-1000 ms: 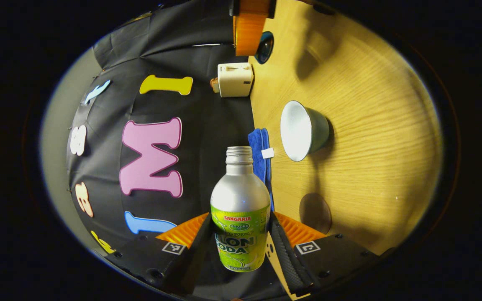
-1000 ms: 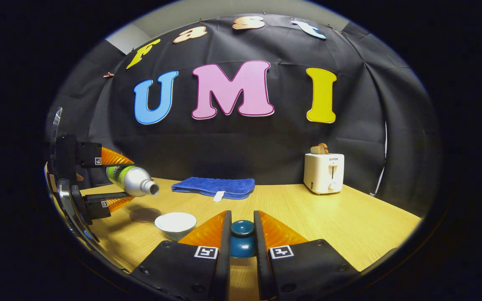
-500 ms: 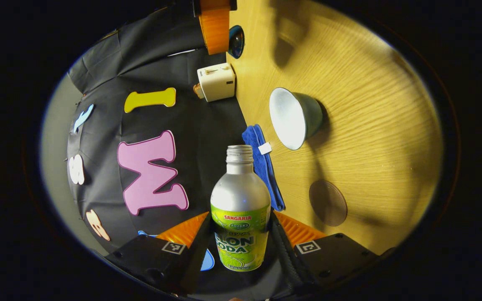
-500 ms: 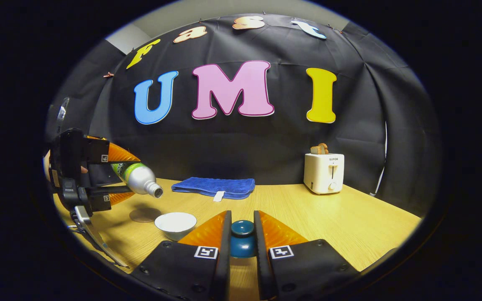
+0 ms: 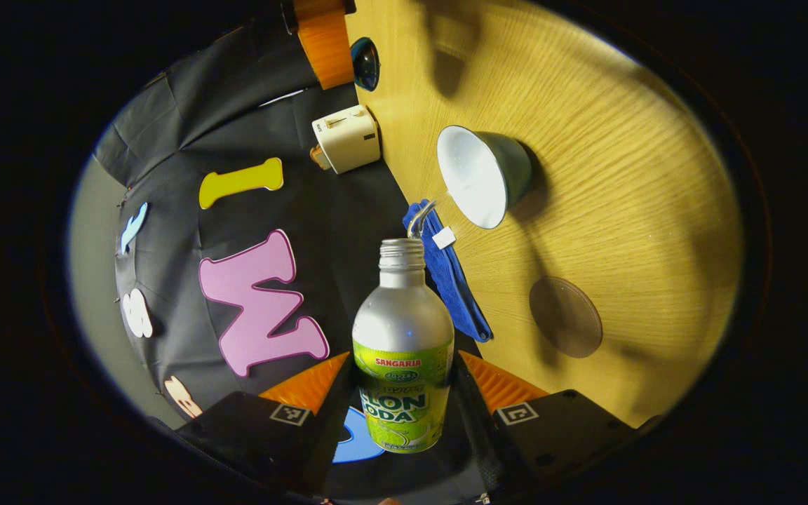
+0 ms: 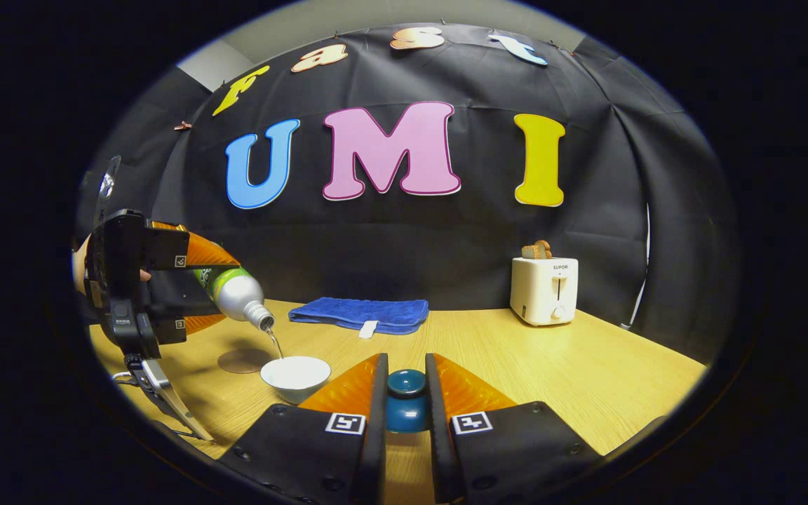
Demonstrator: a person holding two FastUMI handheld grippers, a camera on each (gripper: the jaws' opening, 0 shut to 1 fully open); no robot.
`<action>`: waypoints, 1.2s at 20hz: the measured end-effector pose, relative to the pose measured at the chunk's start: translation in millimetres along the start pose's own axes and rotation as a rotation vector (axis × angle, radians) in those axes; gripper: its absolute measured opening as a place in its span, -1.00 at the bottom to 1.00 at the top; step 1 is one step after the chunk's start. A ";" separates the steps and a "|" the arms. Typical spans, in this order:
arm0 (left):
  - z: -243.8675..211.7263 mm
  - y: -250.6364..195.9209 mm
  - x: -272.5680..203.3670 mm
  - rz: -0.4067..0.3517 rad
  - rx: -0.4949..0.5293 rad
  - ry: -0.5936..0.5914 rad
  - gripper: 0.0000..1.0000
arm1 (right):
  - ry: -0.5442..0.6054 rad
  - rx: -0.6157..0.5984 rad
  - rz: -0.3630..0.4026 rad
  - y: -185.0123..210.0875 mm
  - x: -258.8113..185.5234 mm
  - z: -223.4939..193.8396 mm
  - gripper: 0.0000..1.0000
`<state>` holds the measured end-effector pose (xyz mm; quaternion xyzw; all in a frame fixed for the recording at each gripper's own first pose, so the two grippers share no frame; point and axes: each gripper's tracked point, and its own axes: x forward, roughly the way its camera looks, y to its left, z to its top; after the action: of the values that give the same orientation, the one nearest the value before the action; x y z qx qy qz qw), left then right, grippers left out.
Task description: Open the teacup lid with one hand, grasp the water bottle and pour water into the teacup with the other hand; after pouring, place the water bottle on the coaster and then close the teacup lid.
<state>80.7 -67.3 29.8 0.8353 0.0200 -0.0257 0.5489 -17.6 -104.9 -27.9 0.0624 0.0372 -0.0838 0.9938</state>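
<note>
Tilting silver, green-labelled water bottle (image 6: 234, 292) streams into white teacup (image 6: 295, 375).

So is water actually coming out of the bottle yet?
Yes, the right gripper view shows a thin stream falling from the tilted water bottle mouth into the open teacup.

Left gripper (image 5: 404, 393) is clamping the water bottle (image 5: 402, 358) by its label, a finger pressing on each side. The open neck is pointing straight ahead of the fingers, and a thin stream of water (image 5: 419, 214) is curling off the mouth. Ahead and to the right, the teacup (image 5: 481, 175) is sitting lidless on the wooden table (image 5: 621, 210). The coaster (image 5: 565, 317) is lying just right of the fingers.
</note>
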 end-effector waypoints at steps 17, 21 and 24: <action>2.1 37.5 0.6 0.074 0.306 -0.031 0.63 | 0.000 0.000 0.002 -0.8 0.2 -0.4 -0.40; 8.0 44.8 1.3 0.078 0.419 -0.051 0.63 | 0.001 0.000 0.002 -0.8 0.8 -0.2 -0.40; 14.6 45.6 3.3 0.064 0.459 -0.063 0.63 | 0.002 0.000 0.010 0.4 0.3 -0.3 -0.40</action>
<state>86.5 -98.8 65.6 0.9372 -0.0300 -0.0383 0.3454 -17.3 -104.4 -28.2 0.0627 0.0376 -0.0788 0.9942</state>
